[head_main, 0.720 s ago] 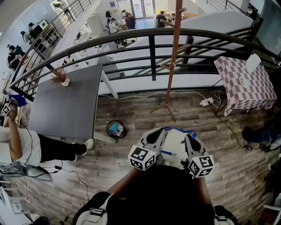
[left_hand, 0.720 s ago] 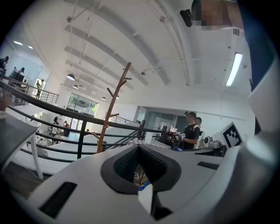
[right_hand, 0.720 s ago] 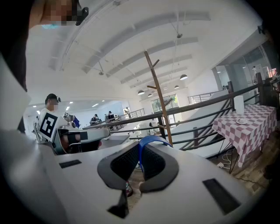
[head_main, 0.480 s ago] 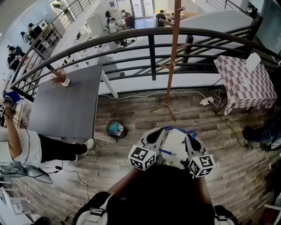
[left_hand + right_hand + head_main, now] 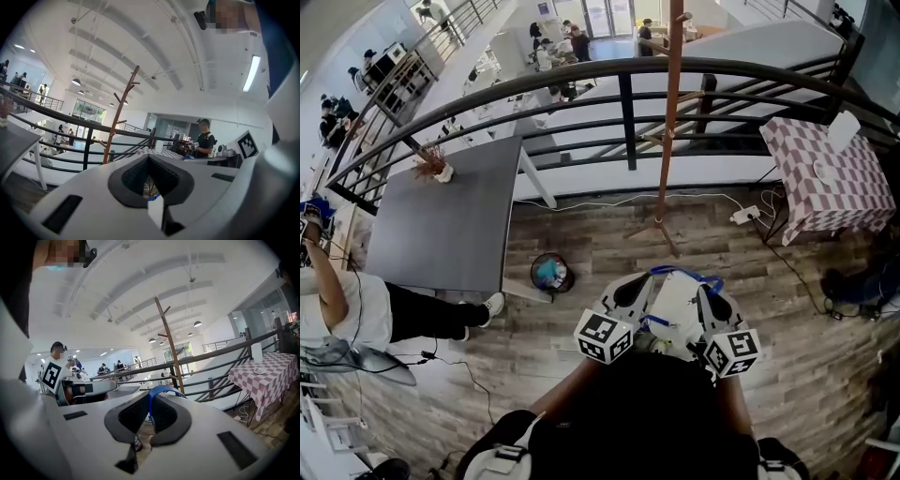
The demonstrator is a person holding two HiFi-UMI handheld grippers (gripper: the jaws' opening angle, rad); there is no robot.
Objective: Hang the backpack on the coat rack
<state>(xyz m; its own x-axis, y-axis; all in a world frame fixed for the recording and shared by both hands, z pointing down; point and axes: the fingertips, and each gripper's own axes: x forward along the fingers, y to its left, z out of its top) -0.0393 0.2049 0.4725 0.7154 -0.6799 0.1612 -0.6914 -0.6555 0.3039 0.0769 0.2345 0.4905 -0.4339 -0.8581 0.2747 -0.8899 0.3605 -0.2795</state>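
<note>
We found the task at its carrying stage, with the hanging itself not yet begun. The right gripper [image 5: 150,401] was clamped on the backpack's blue strap [image 5: 161,389], which rose from between the pads in an arc. The left gripper [image 5: 149,161] had its jaws drawn together, with a sliver of the same blue showing low in the gap, and we judged it to be pinching the strap as well.

In the head view both grippers sat close in front of the person, tips converging on the blue loop. We could not separate the bag's body from the person's dark clothing below them.

The coat rack [image 5: 671,122] stood upright on the wood floor just before the railing [image 5: 581,75], well apart from the grippers, its pegs bare so far as we could see. A waste bin [image 5: 549,273] stood near the grey table [image 5: 450,216] to the left of the path, and a checked table [image 5: 830,178] stood to the right.

In our judgement, the next move called for carrying the bag forward to the rack and lifting the loop above a peg. The loop would need to be held open, settled over the peg, and only then let go.
</note>
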